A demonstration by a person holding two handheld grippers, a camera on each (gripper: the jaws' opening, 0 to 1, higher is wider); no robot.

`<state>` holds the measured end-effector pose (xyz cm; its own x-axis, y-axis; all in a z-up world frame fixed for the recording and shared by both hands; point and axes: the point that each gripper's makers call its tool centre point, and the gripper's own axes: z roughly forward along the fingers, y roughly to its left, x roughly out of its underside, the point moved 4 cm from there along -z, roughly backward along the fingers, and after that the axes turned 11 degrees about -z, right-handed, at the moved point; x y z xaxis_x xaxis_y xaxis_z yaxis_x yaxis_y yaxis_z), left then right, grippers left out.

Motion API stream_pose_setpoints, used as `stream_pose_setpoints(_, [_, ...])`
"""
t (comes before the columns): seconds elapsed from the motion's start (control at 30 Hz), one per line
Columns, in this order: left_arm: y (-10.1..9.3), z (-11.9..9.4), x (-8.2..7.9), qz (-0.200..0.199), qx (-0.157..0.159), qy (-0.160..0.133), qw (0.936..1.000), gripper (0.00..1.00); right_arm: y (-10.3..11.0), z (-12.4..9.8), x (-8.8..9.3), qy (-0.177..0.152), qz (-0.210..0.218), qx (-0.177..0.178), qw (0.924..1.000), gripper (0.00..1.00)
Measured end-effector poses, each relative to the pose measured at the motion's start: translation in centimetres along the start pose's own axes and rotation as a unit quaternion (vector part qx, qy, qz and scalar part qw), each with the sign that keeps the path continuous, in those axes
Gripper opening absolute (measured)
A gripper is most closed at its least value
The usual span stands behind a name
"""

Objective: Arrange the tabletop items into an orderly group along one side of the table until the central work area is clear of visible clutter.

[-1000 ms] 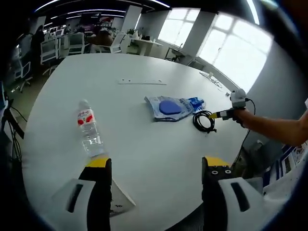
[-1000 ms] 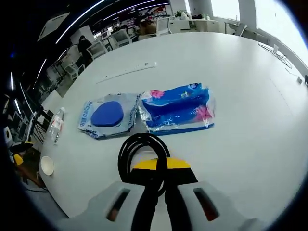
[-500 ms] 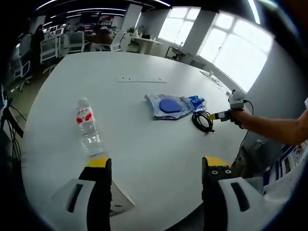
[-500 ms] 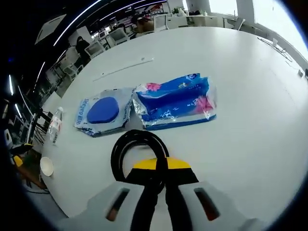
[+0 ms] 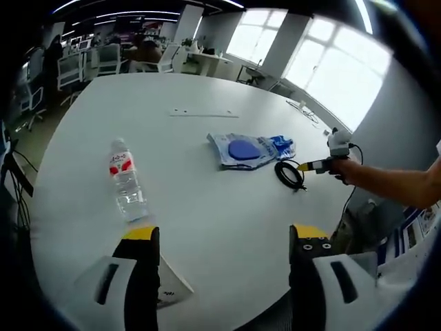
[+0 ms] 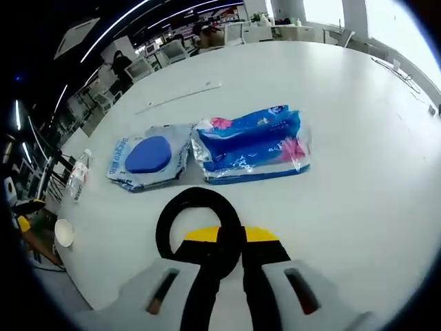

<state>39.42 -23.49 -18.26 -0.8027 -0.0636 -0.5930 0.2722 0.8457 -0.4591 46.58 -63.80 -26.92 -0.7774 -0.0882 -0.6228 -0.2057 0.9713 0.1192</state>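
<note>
Beside two blue packets point(image 6: 213, 148), right fingers point(image 6: 227, 241) pinch the black cable point(image 6: 196, 217); left fingers point(image 5: 222, 238) gape empty

The left gripper point(image 5: 222, 238) is hovering low at the near edge, its two jaws standing well apart with nothing between them. Out on the right, a bare forearm point(image 5: 396, 186) is reaching in, the hand point(image 5: 342, 167) wrapping the right gripper's handle. The right gripper point(image 6: 231, 233) is pointing forward with its jaws pressed together, pinching the near side of the black cable coil point(image 6: 194, 219).
</note>
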Motion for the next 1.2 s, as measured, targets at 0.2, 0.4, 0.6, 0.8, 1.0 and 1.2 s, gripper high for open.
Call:
stream_pose_setpoints(0.2, [-0.1, 0.0, 0.0, 0.000, 0.001, -0.002, 1.0000, 0.78, -0.2, -0.9, -0.9, -0.016, -0.005, 0.008, 0.9998, 0.21])
stream_pose_setpoints(0.4, [-0.1, -0.1, 0.1, 0.000, 0.003, -0.003, 1.0000, 0.79, 0.3, -1.6, -1.9, -0.037, -0.012, 0.005, 0.9992, 0.24])
stream_pose_setpoints(0.6, [-0.2, -0.3, 0.2, 0.002, 0.004, -0.004, 1.0000, 0.79, 0.9, -2.1, -2.7, -0.052, -0.014, -0.001, 0.9986, 0.27])
stream_pose_setpoints(0.8, [-0.3, -0.5, 0.0, 0.004, 0.005, -0.009, 0.9999, 0.79, 1.2, -2.4, -3.4, -0.066, -0.017, -0.010, 0.9976, 0.27])
stream_pose_setpoints(1.0, [-0.3, -0.7, 0.1, 0.006, 0.006, -0.010, 0.9999, 0.79, 2.1, -2.9, -3.9, -0.080, -0.021, -0.023, 0.9963, 0.31])
stream_pose_setpoints(1.2, [-0.3, -1.0, 0.2, 0.008, 0.007, -0.011, 0.9999, 0.80, 3.3, -3.6, -4.4, -0.094, -0.028, -0.037, 0.9945, 0.33])
